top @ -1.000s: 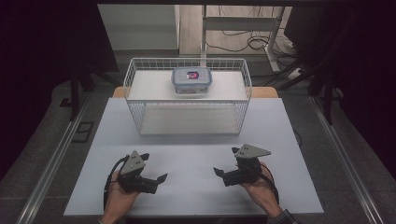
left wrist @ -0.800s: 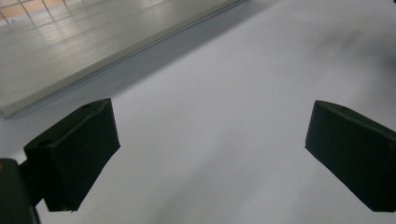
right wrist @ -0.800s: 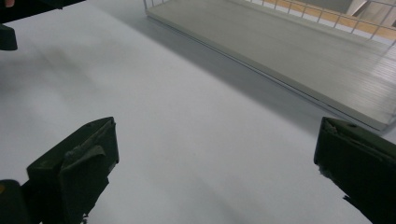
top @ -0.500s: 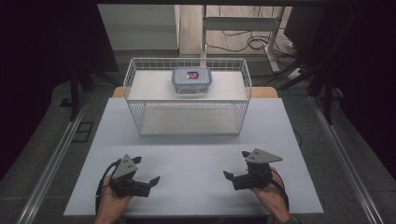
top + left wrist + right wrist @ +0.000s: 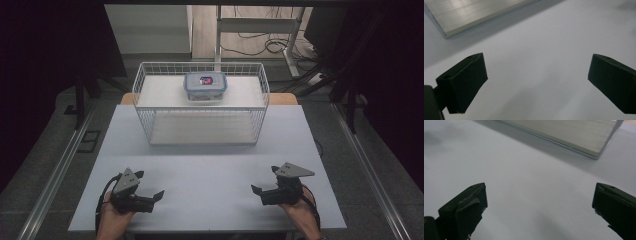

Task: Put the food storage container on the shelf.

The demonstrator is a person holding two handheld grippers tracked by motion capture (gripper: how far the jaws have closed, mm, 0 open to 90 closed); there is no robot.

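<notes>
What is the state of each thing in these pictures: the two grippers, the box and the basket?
Left gripper: jaws open, holding nothing, low over the table.
Right gripper: jaws open, holding nothing, low over the table.
Box: lid on, upright, inside the basket.
Basket: upright at the far side of the table, holding the box.
</notes>
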